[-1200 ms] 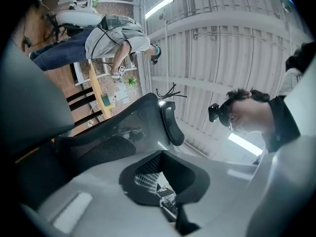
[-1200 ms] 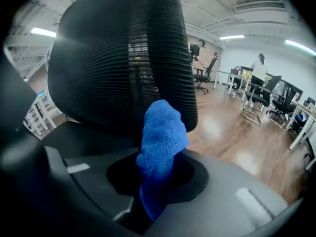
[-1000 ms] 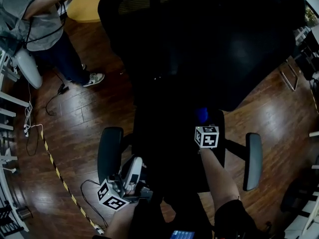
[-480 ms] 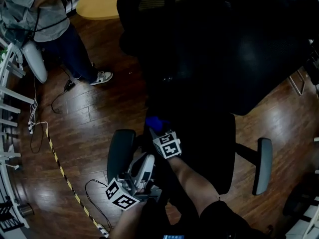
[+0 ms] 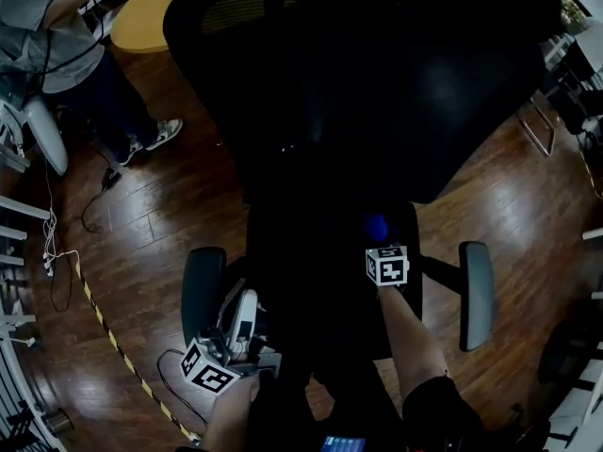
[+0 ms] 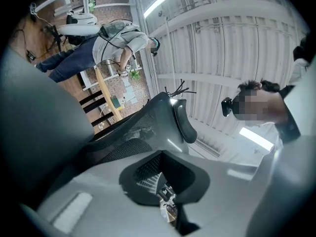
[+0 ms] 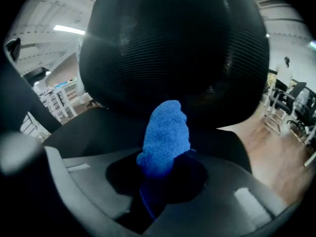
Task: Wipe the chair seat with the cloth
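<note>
A black office chair fills the head view, its seat (image 5: 320,271) below the big mesh backrest (image 5: 377,83). My right gripper (image 5: 379,240) is over the seat's right part, shut on a blue cloth (image 5: 378,226) that lies against the seat. In the right gripper view the blue cloth (image 7: 165,132) sticks out of the right gripper (image 7: 163,169) toward the backrest (image 7: 173,48). By the chair's left armrest (image 5: 203,290), my left gripper (image 5: 243,307) is off the seat. The left gripper (image 6: 165,204) looks shut on nothing and points up at the chair back (image 6: 163,122).
The right armrest (image 5: 476,295) flanks the seat. A person (image 5: 57,36) stands at the far left beside a yellow table (image 5: 155,12). A cable and yellow-black tape (image 5: 113,342) run over the wooden floor. Chair legs (image 5: 542,135) show at the right.
My right gripper swept the blue cloth from the seat's right side to its left edge, then back to the right. The left gripper stayed by the left armrest.
</note>
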